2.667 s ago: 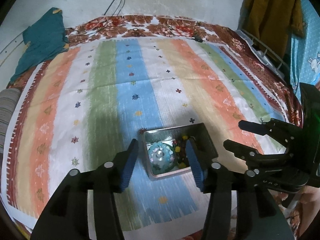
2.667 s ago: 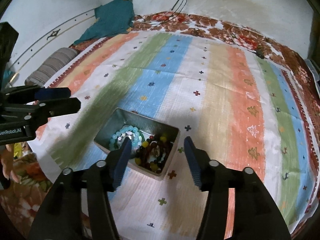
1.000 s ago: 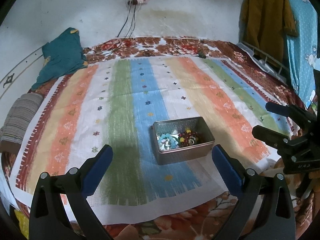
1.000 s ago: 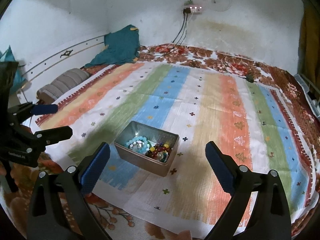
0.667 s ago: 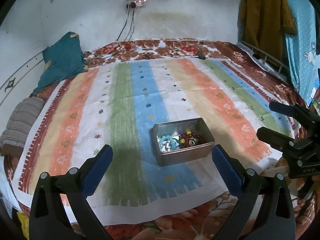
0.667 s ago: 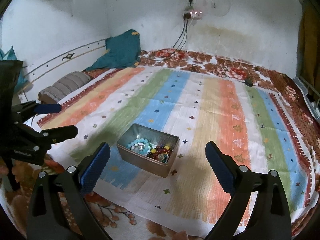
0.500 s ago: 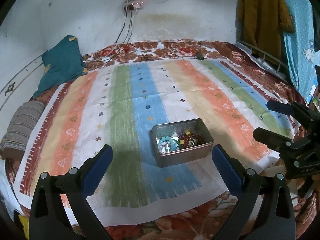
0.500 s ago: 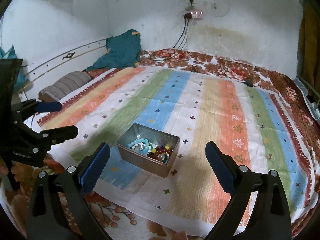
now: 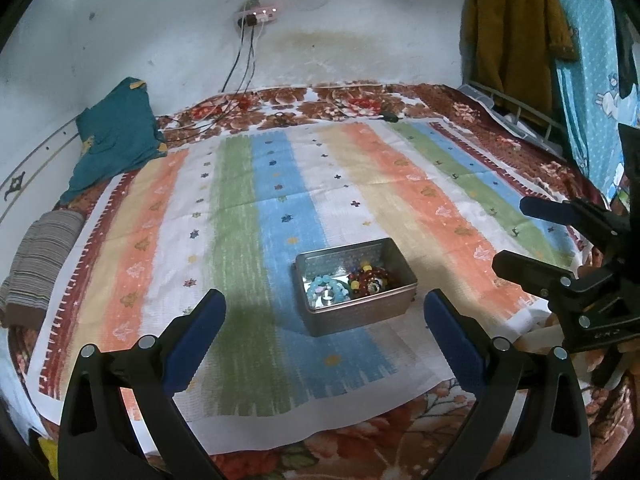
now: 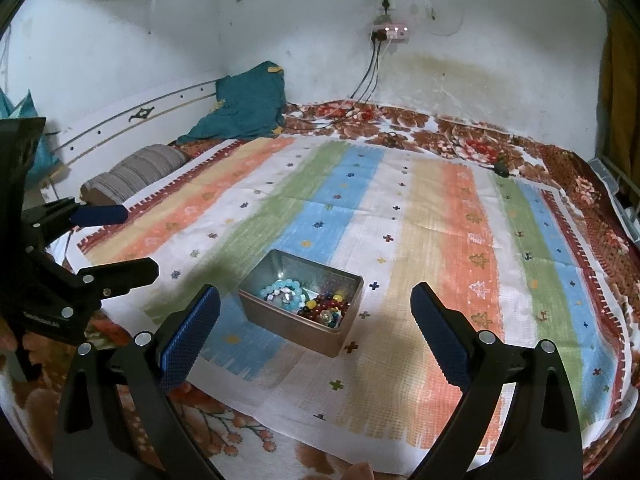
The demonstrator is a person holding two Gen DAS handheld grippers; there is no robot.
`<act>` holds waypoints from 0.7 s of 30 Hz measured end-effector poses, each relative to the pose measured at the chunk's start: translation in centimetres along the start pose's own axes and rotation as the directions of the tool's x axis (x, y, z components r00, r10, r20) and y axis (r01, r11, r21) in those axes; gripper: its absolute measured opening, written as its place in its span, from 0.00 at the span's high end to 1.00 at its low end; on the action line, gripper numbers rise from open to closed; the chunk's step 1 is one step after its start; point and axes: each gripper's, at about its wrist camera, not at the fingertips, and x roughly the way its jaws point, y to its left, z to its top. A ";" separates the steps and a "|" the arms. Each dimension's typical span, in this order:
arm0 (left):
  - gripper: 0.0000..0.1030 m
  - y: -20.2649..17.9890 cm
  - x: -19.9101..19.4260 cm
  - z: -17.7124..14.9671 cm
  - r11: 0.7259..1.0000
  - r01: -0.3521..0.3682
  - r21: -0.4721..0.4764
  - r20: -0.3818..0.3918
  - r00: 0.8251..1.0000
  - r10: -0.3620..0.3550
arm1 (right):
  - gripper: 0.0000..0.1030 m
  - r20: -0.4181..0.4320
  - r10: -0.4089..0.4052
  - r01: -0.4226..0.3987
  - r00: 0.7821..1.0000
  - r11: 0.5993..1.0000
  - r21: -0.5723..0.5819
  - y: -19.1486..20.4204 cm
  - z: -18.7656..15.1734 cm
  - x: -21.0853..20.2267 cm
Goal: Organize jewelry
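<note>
Left of the metal tin (image 9: 362, 314), the left tongs (image 9: 325, 322) gape wide and empty; the tin sits on the striped bed cover (image 9: 256, 208), holding a pale blue bracelet (image 9: 326, 287) and dark red beads (image 9: 370, 278); right of it, the right tongs (image 10: 316, 322) also gape empty

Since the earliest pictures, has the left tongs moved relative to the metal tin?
Yes. The left tongs has pulled back and up from the metal tin, and it opened wide; the tin now sits well ahead of its fingertips, on the blue stripe.
</note>
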 end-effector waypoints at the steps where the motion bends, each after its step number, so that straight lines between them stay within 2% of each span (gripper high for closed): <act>1: 0.06 0.0 0.0 0.0 1.000 0.001 0.000 0.003 1.000 -0.001 | 0.06 0.007 -0.004 0.004 1.000 1.000 0.000 0.0 0.0 -0.1; 5: 0.06 0.0 -0.1 0.0 1.000 0.000 0.002 0.007 1.000 0.000 | 0.06 0.038 -0.011 0.011 0.999 1.000 0.005 0.1 0.1 -0.6; 21: 0.06 -0.6 -0.4 0.2 1.000 0.004 0.017 0.021 1.000 -0.005 | 0.06 0.030 -0.011 0.011 0.999 1.000 0.003 -0.2 0.0 -0.2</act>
